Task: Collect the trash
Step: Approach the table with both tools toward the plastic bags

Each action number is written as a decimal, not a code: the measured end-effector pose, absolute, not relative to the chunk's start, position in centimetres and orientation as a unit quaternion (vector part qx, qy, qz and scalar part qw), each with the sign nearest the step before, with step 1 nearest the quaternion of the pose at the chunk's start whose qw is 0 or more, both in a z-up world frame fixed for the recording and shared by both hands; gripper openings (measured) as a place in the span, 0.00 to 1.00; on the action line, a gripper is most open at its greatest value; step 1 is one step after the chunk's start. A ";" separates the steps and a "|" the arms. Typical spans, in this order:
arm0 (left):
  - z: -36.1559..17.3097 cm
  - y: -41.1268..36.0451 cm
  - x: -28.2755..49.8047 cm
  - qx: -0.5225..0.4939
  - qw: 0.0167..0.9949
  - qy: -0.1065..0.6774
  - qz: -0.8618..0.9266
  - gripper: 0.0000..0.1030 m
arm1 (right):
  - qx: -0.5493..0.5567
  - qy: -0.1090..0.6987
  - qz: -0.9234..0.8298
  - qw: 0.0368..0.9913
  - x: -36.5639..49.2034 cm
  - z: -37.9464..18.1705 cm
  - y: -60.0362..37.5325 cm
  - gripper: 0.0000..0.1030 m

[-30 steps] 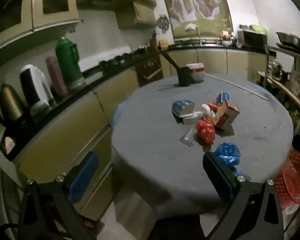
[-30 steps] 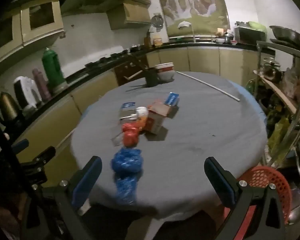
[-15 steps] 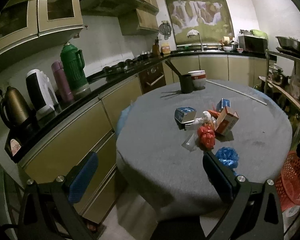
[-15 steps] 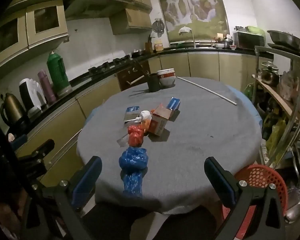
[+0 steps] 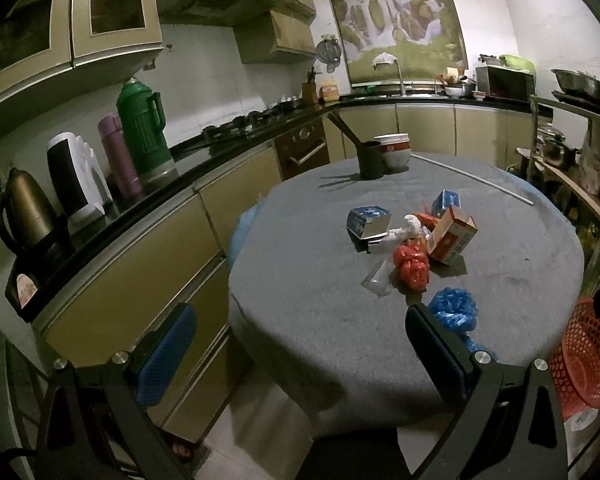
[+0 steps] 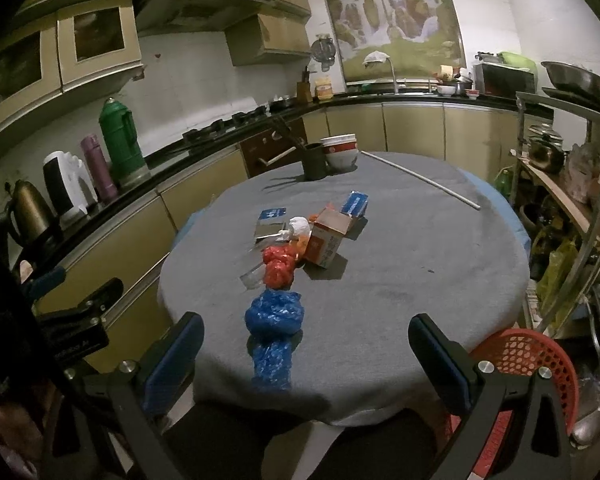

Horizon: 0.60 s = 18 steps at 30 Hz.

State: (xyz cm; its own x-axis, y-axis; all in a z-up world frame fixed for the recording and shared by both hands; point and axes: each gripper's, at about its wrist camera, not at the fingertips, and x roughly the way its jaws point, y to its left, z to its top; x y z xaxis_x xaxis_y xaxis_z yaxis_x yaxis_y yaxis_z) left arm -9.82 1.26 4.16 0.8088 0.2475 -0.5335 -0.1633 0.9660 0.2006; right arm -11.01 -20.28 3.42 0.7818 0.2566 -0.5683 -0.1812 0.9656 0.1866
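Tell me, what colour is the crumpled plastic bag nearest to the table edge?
Blue. The crumpled plastic bag shows best in the right wrist view.

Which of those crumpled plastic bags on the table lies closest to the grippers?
The blue crumpled plastic bag, at the table's near edge; the red crumpled plastic bag lies farther in.

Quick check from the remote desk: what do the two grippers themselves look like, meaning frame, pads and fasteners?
Both match. The left gripper has a black angular frame, two fingers faced with blue dimpled pads and round silver bolt heads at the finger bases. The right gripper is built the same, with blue pads. In the right wrist view the left gripper's black body shows small white lettering, too small to read. No hands or sleeves show.
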 end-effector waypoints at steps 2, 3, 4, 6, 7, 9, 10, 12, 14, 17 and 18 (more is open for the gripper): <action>4.2 1.4 -9.8 0.073 0.948 0.290 0.109 1.00 | 0.058 0.310 0.117 0.942 -11.0 3.4 -20.1 1.00; 4.2 1.4 -9.8 0.073 0.948 0.290 0.109 1.00 | 0.057 0.310 0.117 0.942 -11.0 3.4 -20.0 1.00; 4.2 1.5 -9.8 0.072 0.948 0.290 0.108 1.00 | 0.057 0.311 0.117 0.941 -11.0 3.3 -20.0 1.00; 4.1 1.4 -9.8 0.072 0.948 0.290 0.109 1.00 | 0.059 0.313 0.119 0.940 -10.9 3.2 -20.0 1.00; 4.1 1.5 -9.8 0.072 0.948 0.290 0.109 1.00 | 0.059 0.313 0.119 0.941 -11.0 3.1 -20.0 1.00; 4.0 1.6 -9.8 0.071 0.948 0.292 0.108 1.00 | 0.057 0.313 0.119 0.941 -10.9 3.2 -19.9 1.00; 4.0 1.6 -9.8 0.072 0.947 0.293 0.109 1.00 | 0.056 0.313 0.119 0.940 -10.9 3.1 -19.9 1.00; 3.9 1.8 -9.7 0.072 0.947 0.295 0.109 1.00 | 0.056 0.313 0.120 0.940 -10.9 2.9 -19.8 1.00; 3.8 1.9 -9.7 0.071 0.946 0.296 0.109 1.00 | 0.058 0.315 0.121 0.940 -10.8 2.7 -19.8 1.00; 3.7 2.0 -9.7 0.071 0.946 0.297 0.111 1.00 | 0.057 0.316 0.122 0.939 -10.8 2.6 -19.6 1.00; 3.7 2.1 -9.6 0.070 0.945 0.298 0.111 1.00 | 0.057 0.316 0.123 0.939 -10.9 2.5 -19.5 1.00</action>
State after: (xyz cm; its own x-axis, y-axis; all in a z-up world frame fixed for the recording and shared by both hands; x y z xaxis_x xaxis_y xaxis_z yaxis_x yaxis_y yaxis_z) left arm -9.61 2.07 3.67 0.7975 0.2517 -0.5484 -0.1684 0.9656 0.1982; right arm -10.86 -19.52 2.49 0.7704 0.2663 -0.5794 -0.1941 0.9634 0.1846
